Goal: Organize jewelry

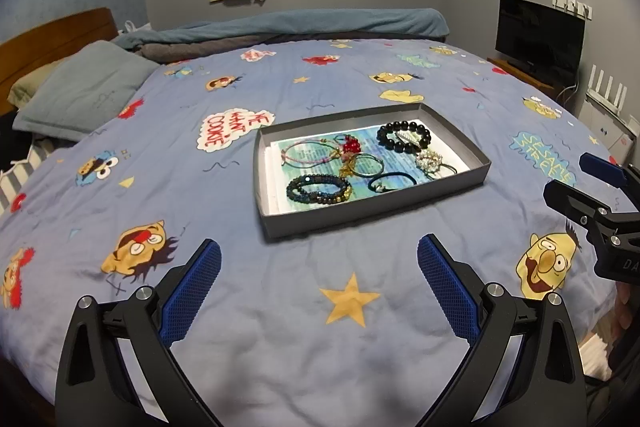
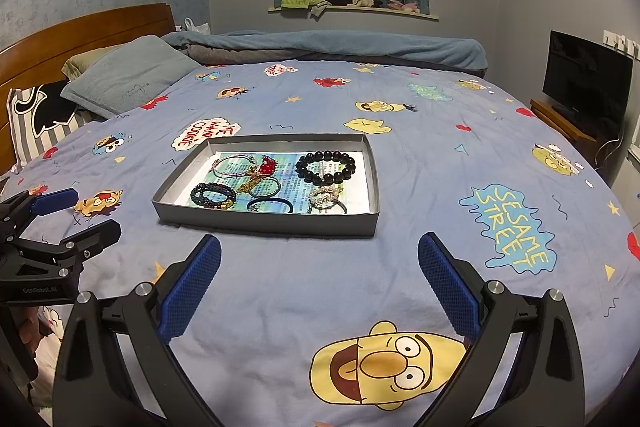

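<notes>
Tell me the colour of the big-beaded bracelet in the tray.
Black; the bracelet shows best in the right wrist view.

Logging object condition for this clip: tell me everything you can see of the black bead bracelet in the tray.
The black bead bracelet is a closed ring of large, round, glossy black beads, apparently strung on a hidden cord. It lies flat in the far right part of the shallow grey tray, on the printed paper lining. A small pale oblong piece lies inside its loop; what that is cannot be told. A pale beaded bracelet sits just nearer the camera, contact unclear. Neither gripper touches it.
</notes>
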{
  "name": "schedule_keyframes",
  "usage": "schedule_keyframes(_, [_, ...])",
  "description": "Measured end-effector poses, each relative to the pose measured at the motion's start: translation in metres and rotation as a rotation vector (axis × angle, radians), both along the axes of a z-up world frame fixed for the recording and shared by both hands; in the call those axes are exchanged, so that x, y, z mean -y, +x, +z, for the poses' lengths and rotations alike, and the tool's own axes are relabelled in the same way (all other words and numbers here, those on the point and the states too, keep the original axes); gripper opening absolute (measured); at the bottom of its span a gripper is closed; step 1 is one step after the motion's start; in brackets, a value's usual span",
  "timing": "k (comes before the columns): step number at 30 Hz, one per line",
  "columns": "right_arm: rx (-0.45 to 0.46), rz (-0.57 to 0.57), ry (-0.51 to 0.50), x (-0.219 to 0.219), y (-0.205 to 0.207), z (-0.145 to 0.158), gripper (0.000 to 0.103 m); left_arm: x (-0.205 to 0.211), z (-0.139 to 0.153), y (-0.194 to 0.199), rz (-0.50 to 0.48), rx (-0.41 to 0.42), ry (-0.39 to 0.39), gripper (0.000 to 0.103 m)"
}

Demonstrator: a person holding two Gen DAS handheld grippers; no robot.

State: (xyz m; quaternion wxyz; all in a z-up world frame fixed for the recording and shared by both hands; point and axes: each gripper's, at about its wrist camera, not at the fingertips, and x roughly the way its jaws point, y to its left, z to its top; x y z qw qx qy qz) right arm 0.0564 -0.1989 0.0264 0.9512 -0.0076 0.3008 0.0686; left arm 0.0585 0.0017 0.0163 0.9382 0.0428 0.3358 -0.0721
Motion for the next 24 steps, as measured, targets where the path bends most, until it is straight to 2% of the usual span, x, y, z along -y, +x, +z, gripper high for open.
schedule_keyframes(24, [-0.01, 0.0, 0.005, 0.0025, 0.0012, -0.0033, 0.097, 0.0005, -0.0034, 0.0008, -0.008, 0.003, 0.009, 0.098])
